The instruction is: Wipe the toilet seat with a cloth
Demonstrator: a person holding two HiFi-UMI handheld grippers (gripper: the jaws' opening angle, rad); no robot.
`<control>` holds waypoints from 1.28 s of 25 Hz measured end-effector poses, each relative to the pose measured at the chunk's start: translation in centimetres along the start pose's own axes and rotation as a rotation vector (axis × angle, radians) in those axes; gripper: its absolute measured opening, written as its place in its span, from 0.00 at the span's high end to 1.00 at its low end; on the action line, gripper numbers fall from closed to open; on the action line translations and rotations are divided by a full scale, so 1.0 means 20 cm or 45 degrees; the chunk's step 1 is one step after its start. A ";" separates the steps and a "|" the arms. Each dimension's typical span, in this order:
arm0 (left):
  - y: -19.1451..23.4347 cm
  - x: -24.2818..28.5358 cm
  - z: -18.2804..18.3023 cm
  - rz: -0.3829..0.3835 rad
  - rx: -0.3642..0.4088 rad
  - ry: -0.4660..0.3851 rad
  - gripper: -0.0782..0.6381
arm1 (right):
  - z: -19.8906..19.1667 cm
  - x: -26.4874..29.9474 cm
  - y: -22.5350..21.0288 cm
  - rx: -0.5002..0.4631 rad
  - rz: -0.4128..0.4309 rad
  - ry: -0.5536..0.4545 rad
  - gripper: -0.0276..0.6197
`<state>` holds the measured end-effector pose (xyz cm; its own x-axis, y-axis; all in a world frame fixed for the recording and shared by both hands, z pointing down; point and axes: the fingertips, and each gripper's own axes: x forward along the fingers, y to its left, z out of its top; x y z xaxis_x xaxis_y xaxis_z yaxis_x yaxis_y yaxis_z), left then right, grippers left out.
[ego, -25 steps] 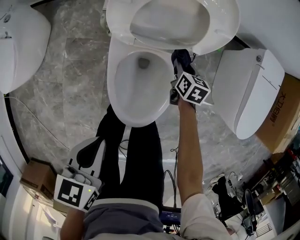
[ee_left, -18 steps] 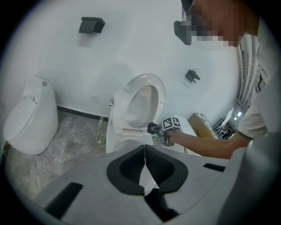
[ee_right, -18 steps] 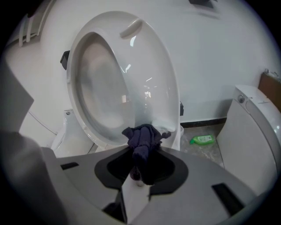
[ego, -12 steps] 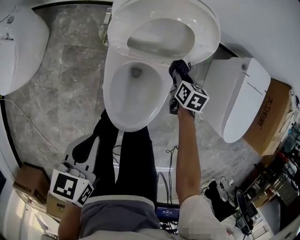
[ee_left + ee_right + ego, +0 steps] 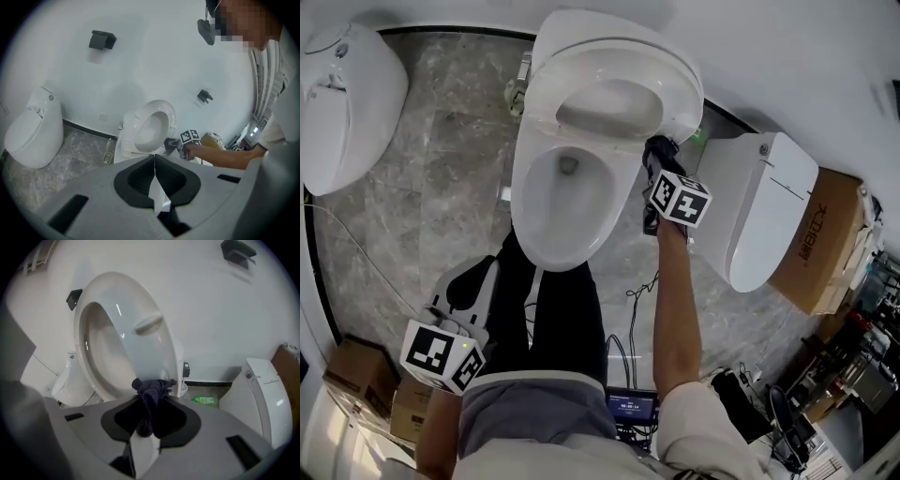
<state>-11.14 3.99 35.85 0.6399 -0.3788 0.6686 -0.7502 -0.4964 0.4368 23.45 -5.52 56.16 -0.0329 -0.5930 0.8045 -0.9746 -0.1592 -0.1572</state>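
Note:
The white toilet stands with its seat [image 5: 614,103] raised above the bowl [image 5: 562,202]. My right gripper [image 5: 659,167] is shut on a dark blue cloth [image 5: 661,148], which sits at the lower right edge of the raised seat. In the right gripper view the bunched cloth [image 5: 151,389] sticks out of the right gripper [image 5: 149,401] just in front of the seat [image 5: 122,333]; whether it touches the seat I cannot tell. My left gripper [image 5: 476,279] hangs low by the person's left leg, away from the toilet. Its jaws [image 5: 155,161] are shut with nothing between them.
A second toilet [image 5: 347,103] stands at the left and a third [image 5: 764,206] close on the right. Beside that one is a cardboard box [image 5: 825,244]. A green packet [image 5: 204,401] lies by the wall. Cables and boxes [image 5: 361,375] crowd the floor behind the person.
Both grippers have risen. The right one still holds the cloth at the seat's right edge. The head view has pulled back and shows more wall and more of the side toilets.

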 end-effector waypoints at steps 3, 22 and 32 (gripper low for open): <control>-0.01 -0.03 0.06 -0.009 0.003 -0.022 0.88 | 0.07 -0.06 0.03 -0.021 -0.009 -0.006 0.81; 0.03 -0.26 0.24 -0.021 -0.070 -0.112 0.88 | 0.44 -0.31 0.23 0.063 -0.044 -0.079 0.81; 0.06 -0.33 0.38 -0.035 -0.038 -0.180 0.88 | 0.67 -0.42 0.35 -0.021 -0.067 -0.134 0.81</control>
<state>-15.06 0.02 27.39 0.6760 -0.4724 0.5655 -0.7351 -0.4857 0.4730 19.89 -12.20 40.60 0.0413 -0.6641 0.7465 -0.9779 -0.1801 -0.1061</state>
